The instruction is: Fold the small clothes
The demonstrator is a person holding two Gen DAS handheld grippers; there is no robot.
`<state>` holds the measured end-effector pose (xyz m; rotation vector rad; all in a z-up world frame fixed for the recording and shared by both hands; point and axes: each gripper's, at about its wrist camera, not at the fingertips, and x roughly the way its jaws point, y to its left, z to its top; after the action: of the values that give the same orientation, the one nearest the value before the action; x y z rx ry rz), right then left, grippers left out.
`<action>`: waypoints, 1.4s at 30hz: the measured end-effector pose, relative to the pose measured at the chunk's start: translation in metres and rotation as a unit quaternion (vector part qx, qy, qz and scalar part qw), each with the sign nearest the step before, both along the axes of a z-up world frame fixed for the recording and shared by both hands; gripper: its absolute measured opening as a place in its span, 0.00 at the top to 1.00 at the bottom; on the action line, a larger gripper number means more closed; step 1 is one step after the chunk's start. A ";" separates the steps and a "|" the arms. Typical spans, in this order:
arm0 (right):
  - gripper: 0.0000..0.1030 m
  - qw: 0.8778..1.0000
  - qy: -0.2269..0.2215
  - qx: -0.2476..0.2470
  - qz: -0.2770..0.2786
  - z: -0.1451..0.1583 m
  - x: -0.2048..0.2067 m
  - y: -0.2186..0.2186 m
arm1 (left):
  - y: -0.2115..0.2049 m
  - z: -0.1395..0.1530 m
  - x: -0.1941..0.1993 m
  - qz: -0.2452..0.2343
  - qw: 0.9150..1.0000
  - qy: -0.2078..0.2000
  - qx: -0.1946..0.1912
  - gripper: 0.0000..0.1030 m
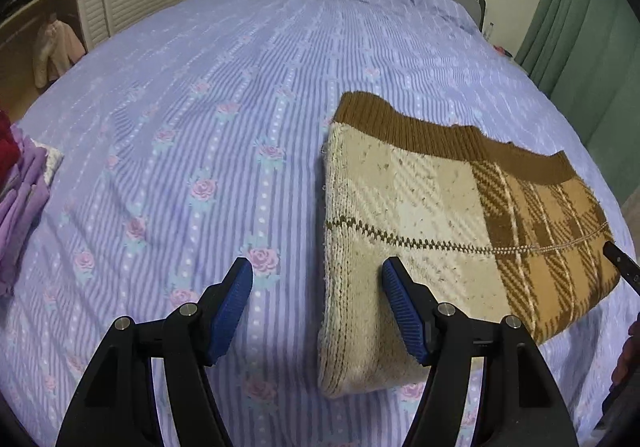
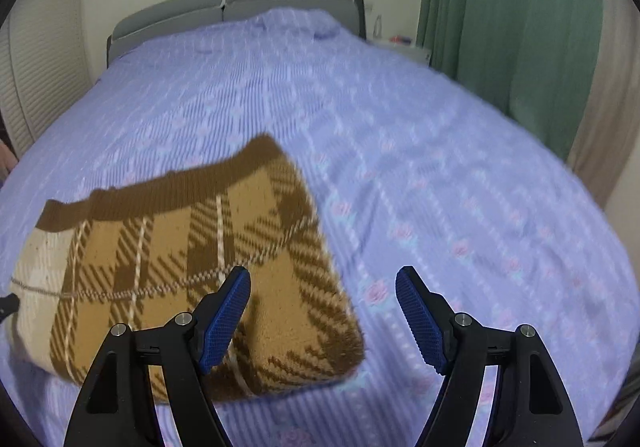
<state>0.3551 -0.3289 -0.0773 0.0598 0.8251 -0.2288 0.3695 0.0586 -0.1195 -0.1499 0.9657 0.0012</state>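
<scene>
Lilac bedspread [image 1: 200, 107] bears folded plaid sweater [image 1: 440, 207]; left tongs [image 1: 316, 307], right tongs [image 2: 323, 317] gape, empty.

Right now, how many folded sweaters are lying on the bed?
1. The brown and cream plaid sweater lies folded on the purple bedspread, near the front. A pile of purple clothes at the left edge may hide more.

Folded sweater [image 1: 460, 215] on bed [image 1: 240, 87]; clothes pile [image 1: 20, 199] far left.
</scene>
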 end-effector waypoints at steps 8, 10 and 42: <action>0.27 1.000 0.021 -0.004 0.012 -0.006 0.045 0.004 | 0.004 0.001 0.057 -0.012 1.000 0.006 -0.019 0.36; 0.27 1.000 0.021 0.001 0.015 -0.003 0.061 0.006 | 0.005 0.001 0.074 -0.018 1.000 0.008 -0.020 0.37; 0.47 0.996 0.072 -0.046 -0.013 -0.017 0.153 0.016 | 0.012 0.008 0.145 -0.023 0.999 0.033 0.008 0.36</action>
<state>0.5079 -0.3133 -0.0942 -0.0330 0.9564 -0.2989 0.5145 0.0704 -0.1112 -0.1145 1.0346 -0.0288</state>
